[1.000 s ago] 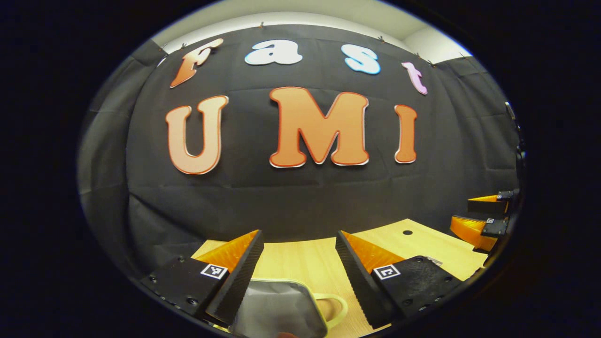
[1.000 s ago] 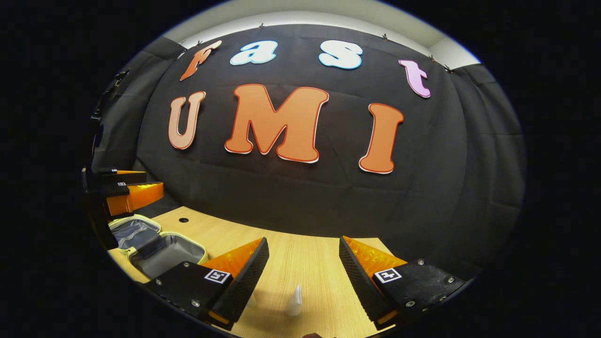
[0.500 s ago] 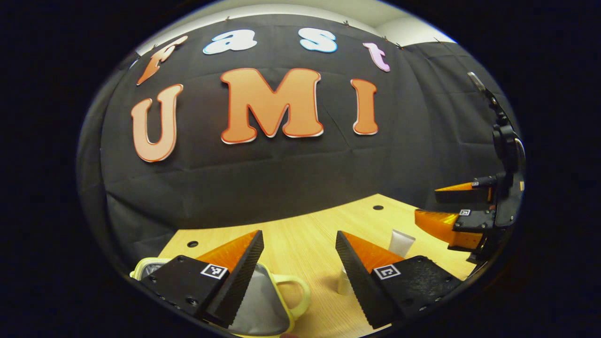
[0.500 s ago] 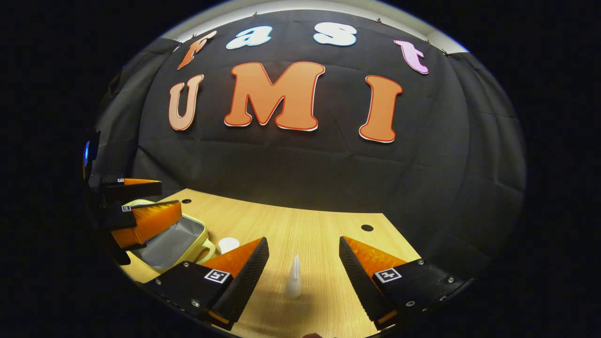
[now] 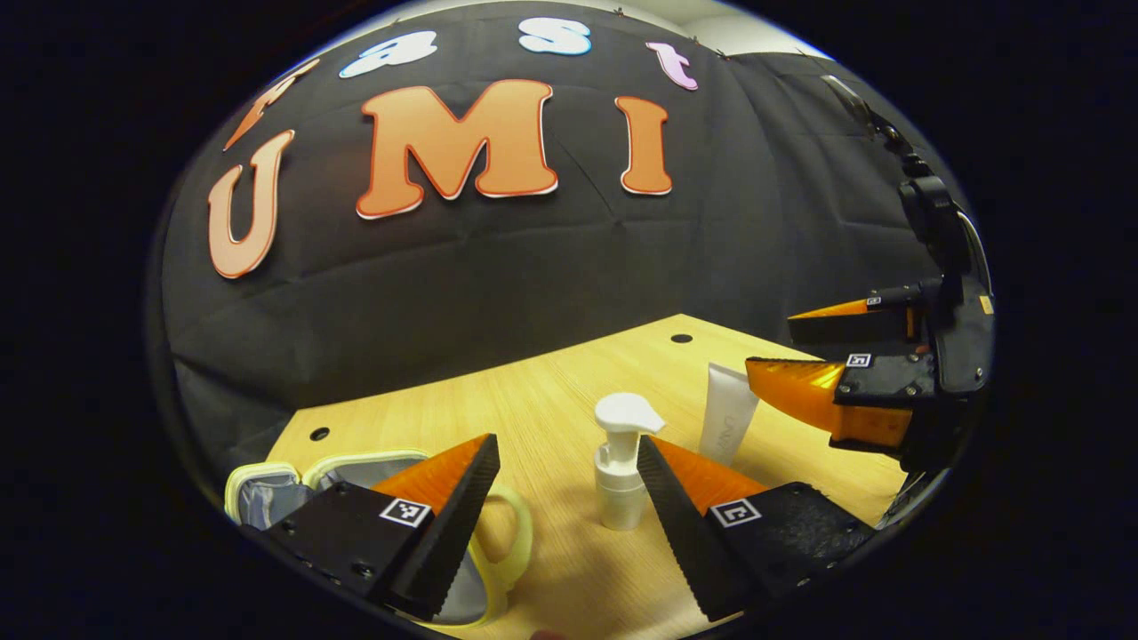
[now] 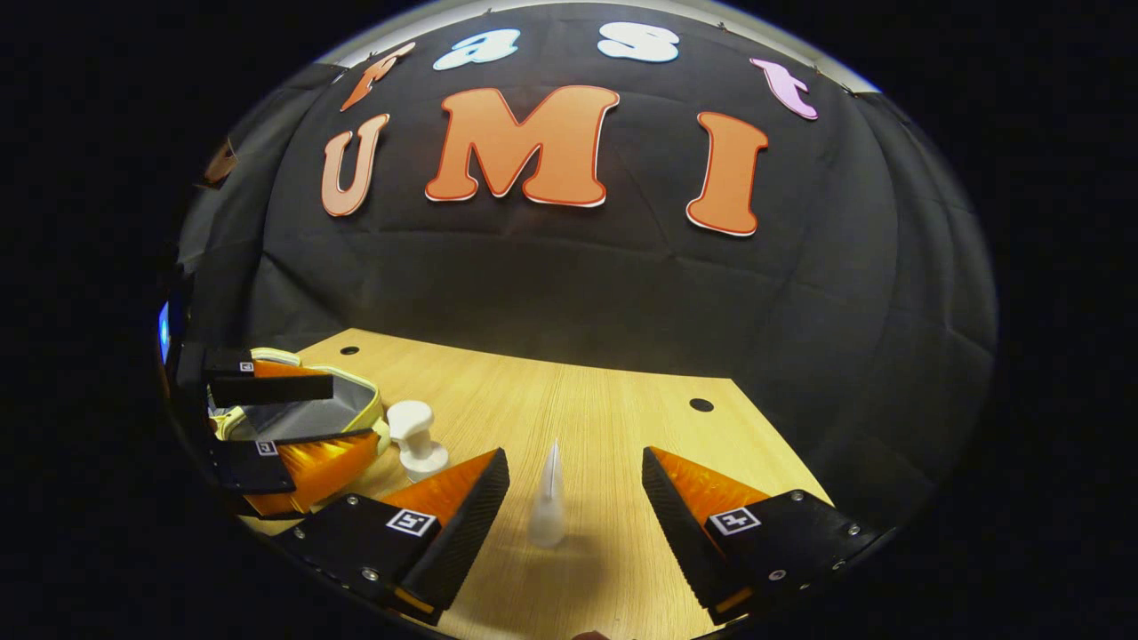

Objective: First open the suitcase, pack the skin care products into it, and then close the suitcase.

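Observation:
A small grey suitcase [image 5: 267, 493] with yellow trim and a yellow handle [image 5: 520, 538] lies open on the wooden table [image 5: 533, 400], partly under my left gripper's left finger. My left gripper [image 5: 564, 498] is open above the table, and a white pump bottle [image 5: 620, 471] stands just ahead of its right finger. A white tube [image 5: 729, 422] stands upright farther right, by my right gripper [image 5: 770, 342]. In the right gripper view the tube [image 6: 547, 493] stands between the open fingers of my right gripper [image 6: 573, 507]. The pump bottle [image 6: 413, 436] and the suitcase [image 6: 293, 420] are to its left, with my left gripper [image 6: 354, 413] over them.
The table [image 6: 622, 418] has small round holes near its far edge [image 6: 701, 404]. The black cloth wall rises right behind the far edge. Bare wood lies to the right of the tube.
Both grippers have tilted down toward the table. The left one has swung right, bringing the pump bottle and tube into its view. The tube stands closer between the right gripper's fingers.

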`<action>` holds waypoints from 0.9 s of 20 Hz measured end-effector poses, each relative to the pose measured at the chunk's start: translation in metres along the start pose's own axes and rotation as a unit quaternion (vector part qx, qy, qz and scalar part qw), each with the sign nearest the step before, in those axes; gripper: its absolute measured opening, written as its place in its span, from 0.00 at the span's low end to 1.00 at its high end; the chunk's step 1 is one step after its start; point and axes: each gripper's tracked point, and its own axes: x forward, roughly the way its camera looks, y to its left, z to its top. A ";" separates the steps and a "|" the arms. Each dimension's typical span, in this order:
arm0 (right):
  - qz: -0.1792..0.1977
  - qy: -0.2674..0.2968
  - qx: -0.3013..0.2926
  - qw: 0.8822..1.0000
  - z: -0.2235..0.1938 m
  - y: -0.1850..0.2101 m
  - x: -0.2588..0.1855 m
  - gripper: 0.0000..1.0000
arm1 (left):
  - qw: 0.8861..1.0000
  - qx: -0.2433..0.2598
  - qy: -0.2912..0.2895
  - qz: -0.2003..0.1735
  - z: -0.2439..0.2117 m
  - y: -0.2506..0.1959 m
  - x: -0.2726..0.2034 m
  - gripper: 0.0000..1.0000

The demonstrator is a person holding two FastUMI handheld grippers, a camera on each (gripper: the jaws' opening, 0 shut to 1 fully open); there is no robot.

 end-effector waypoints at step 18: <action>0.020 0.056 -0.021 0.998 -0.049 -0.008 0.016 0.96 | 0.993 -0.058 0.069 -0.072 -0.081 -0.041 0.093 0.77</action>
